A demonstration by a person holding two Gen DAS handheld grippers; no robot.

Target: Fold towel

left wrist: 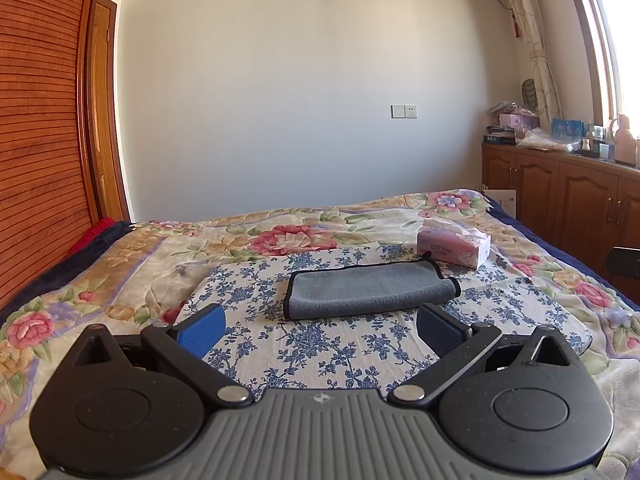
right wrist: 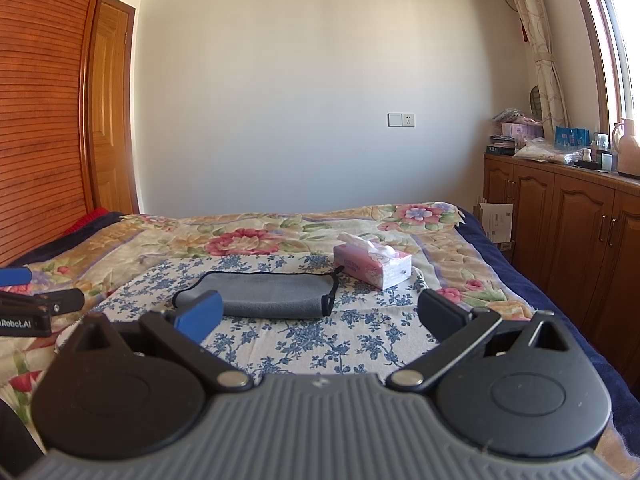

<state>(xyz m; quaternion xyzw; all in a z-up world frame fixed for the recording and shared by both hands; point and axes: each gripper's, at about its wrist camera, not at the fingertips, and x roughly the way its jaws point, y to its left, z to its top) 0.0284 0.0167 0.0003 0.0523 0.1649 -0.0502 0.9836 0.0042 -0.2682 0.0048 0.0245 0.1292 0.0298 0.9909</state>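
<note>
Both tools, left (left wrist: 320, 330) and right (right wrist: 320, 316), hang spread; the tissue box (left wrist: 454, 248) at the towel's (left wrist: 370, 290) two o'clock risks a knock.

your right gripper (right wrist: 320, 316) hangs spread wide above the blue-flowered cloth (right wrist: 340, 340). the folded grey black-edged towel (right wrist: 264, 294) lies ahead, near the pink tissue pack (right wrist: 372, 266).

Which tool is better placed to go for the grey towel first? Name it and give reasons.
Left, though narrowly. The left tool is open and faces the folded grey towel squarely, its near edge just ahead. The right tool, also open, sees the towel off to its left, nearer the tissue box.
</note>
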